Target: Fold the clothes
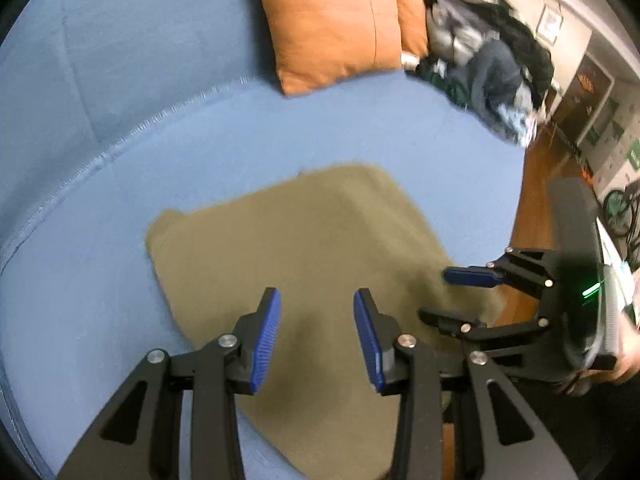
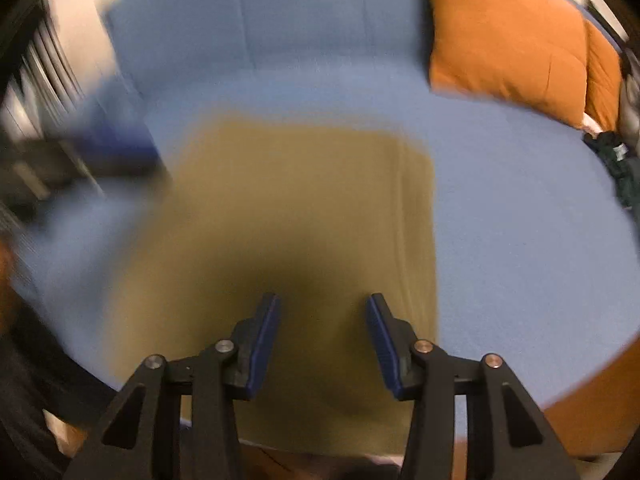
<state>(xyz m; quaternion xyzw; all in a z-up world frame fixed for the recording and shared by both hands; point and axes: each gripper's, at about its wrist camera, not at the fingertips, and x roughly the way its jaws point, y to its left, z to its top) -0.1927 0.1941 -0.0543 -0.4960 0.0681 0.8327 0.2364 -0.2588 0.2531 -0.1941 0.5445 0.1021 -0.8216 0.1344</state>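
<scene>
Olive garment [image 1: 296,248] lies in a flat rectangle near sofa seat [image 1: 280,128] front edge; soft, limp, grip edges. Both grippers [image 1: 316,336] [image 2: 323,344] gape wide, empty.

Right tool [image 2: 322,336] open, fingers [image 2: 264,340] spread, nothing between them, hovering over near edge of the folded olive-tan garment [image 2: 288,216]. Garment lies flat as a rough rectangle on the blue sofa seat [image 2: 520,240]. Two orange cushions [image 2: 508,36] against the backrest, far right. Dark clothes pile [image 2: 618,168] at right edge. Left tool [image 2: 80,160] at far left, too blurred to read.
</scene>
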